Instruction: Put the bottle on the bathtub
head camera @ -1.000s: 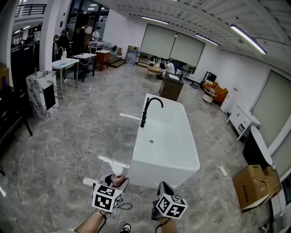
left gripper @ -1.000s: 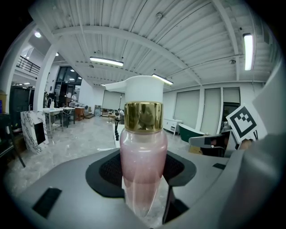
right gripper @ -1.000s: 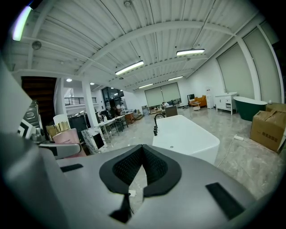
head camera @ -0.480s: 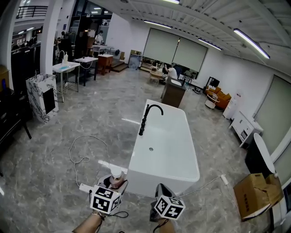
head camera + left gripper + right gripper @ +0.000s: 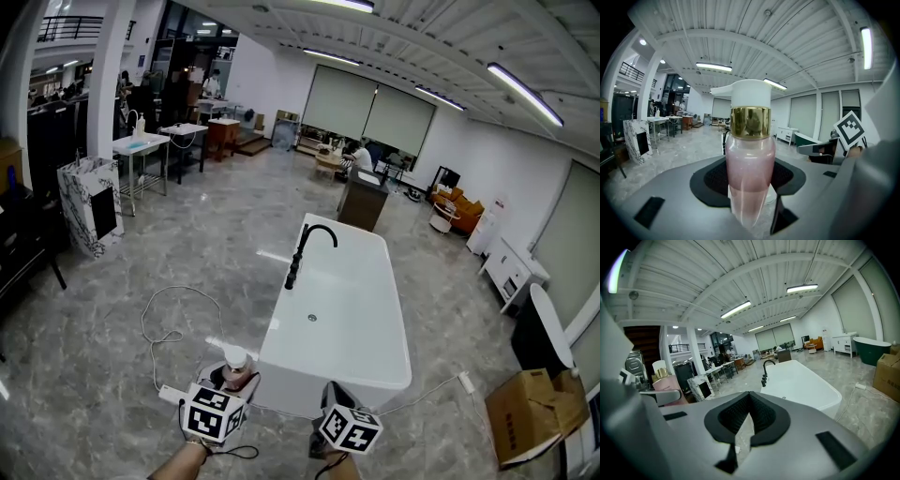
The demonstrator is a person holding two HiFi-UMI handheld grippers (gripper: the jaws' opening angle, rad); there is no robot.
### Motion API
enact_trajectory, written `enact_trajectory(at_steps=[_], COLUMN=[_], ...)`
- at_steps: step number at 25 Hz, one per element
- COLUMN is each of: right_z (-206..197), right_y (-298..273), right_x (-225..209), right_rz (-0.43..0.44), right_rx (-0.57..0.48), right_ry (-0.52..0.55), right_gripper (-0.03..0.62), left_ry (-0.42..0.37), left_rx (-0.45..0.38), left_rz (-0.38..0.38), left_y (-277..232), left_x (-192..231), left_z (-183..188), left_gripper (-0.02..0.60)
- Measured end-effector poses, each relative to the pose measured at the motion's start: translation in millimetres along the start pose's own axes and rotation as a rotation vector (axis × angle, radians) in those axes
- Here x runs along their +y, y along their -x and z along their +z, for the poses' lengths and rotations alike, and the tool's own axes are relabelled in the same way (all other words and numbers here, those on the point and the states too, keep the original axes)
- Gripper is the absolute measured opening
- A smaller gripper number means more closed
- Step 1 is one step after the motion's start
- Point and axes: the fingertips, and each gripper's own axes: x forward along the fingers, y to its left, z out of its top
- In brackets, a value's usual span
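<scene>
Closer to the tub point(image 5: 361, 323) the bottle point(image 5: 750, 154) has been brought, clamped upright in the left tongs point(image 5: 749, 187), right tongs point(image 5: 748, 416) shut, empty; toppling could be caused by the narrow rim.

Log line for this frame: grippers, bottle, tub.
left gripper: shut on bottle | right gripper: shut, empty | bathtub: ahead, bottle not yet on it
</scene>
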Motion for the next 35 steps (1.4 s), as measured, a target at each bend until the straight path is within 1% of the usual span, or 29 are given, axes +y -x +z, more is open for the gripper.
enact_trajectory(at_steps=[4,10,15,20,28,35], right_z=[4,-3,-6,-10,-5,7], right_y=[-7,-13,-12,-13,-32,-64], right_x=[-12,-31,-31,-35,-52,-57], right_rz=[0.006,0.012,0.017,0.015,-0.008,-0.02], right_rx=[-0.002,0.014,0.016,0.017,0.005,0.011], right_ry=[-0.012,-0.049,-0.071,-0.09,-0.093,-0.082], right_gripper=[0.026,0.026,0.026,0.026,0.026,0.026], left_ry=[-0.003,0.0,-0.011,-0.028,-0.029,-0.021], left_rx=[-0.007,0.002,0.02,0.018,0.0,0.013], left_rz=[0.009,0.015,0.021,0.02,0.001,-0.022], left_y=[-10,-19,-15,-18,-48,-81], left_x=[-3,-12,-12,-12,-6,8], left_z=[2,-2,-4,0,3,4], left_gripper=[0.233,0.233,0.233,0.233,0.233,0.233])
